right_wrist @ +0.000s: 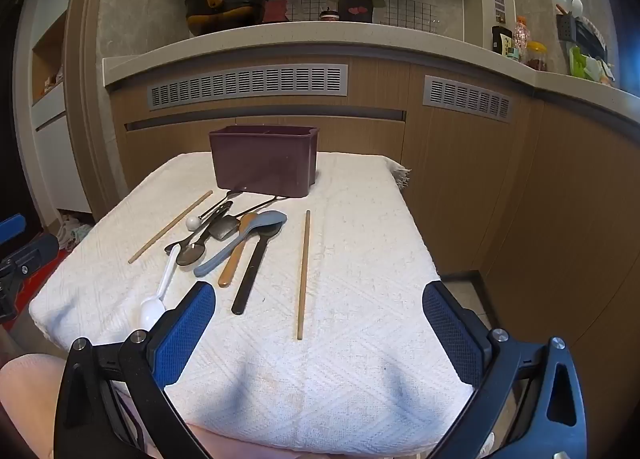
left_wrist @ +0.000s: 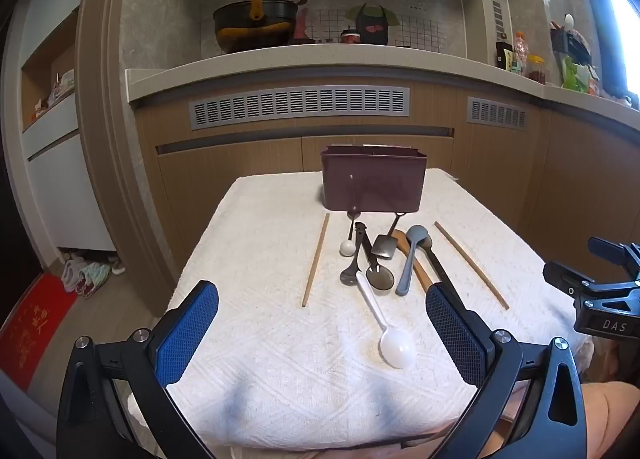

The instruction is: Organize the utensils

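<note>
A dark maroon utensil box [left_wrist: 373, 183] [right_wrist: 264, 165] stands at the far end of a white-towelled table [left_wrist: 260, 359] [right_wrist: 360, 259]. In front of it lies a pile of utensils: a white plastic spoon [left_wrist: 386, 329] [right_wrist: 158, 295], a grey-blue spoon [left_wrist: 412, 259] [right_wrist: 244, 241], a wooden spoon [right_wrist: 236, 255], a black-handled spoon [right_wrist: 252, 271], metal spoons [left_wrist: 370, 263] [right_wrist: 192, 251] and a small spatula [left_wrist: 386, 245]. One chopstick [left_wrist: 316, 259] [right_wrist: 170, 227] lies left of the pile, another [left_wrist: 472, 265] [right_wrist: 303, 273] right of it. My left gripper [left_wrist: 322, 323] and right gripper [right_wrist: 318, 323] are both open and empty, above the table's near edge.
Wooden kitchen cabinets with vent grilles [left_wrist: 300, 105] and a countertop [left_wrist: 320, 59] stand behind the table. A pot [left_wrist: 254, 25] and jars [left_wrist: 532, 67] sit on the counter. A red mat [left_wrist: 32, 331] and slippers [left_wrist: 86, 273] lie on the floor at left.
</note>
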`<state>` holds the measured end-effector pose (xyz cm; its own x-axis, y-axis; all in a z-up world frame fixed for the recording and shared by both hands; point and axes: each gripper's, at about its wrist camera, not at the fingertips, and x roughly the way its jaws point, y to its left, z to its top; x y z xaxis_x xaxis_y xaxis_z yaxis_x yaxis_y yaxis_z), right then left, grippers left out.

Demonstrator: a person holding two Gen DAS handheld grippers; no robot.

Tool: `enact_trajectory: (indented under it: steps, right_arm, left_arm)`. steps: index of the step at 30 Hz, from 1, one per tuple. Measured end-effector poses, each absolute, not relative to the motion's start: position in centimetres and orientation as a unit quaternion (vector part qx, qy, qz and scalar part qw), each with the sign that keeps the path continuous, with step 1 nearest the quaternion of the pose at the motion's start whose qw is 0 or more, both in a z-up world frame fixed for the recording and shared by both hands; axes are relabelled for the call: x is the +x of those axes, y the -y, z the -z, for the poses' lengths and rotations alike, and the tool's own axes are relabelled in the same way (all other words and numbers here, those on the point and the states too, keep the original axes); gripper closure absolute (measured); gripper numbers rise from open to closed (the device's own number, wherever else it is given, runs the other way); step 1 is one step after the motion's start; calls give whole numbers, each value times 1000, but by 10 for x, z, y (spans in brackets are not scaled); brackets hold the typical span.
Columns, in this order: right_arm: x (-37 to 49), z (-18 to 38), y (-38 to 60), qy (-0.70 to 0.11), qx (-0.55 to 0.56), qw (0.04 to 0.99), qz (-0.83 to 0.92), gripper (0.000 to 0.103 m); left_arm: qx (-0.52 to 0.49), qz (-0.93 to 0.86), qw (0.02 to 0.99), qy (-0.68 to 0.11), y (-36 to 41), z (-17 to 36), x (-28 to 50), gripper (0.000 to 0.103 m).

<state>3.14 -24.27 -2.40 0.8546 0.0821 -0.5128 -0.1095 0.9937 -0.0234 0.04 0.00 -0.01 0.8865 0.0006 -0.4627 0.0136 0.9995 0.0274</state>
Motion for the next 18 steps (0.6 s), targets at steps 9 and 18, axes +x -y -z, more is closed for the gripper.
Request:
enact_trajectory:
  steps: [9,18]
  right_arm:
    - [31,26,243,-267,-26,962,-50,0]
    - [32,25,243,-267,-26,962,-49,0]
  left_arm:
    - [15,3,971,-237,0,0,0,0]
    - [15,4,971,-237,0,0,0,0]
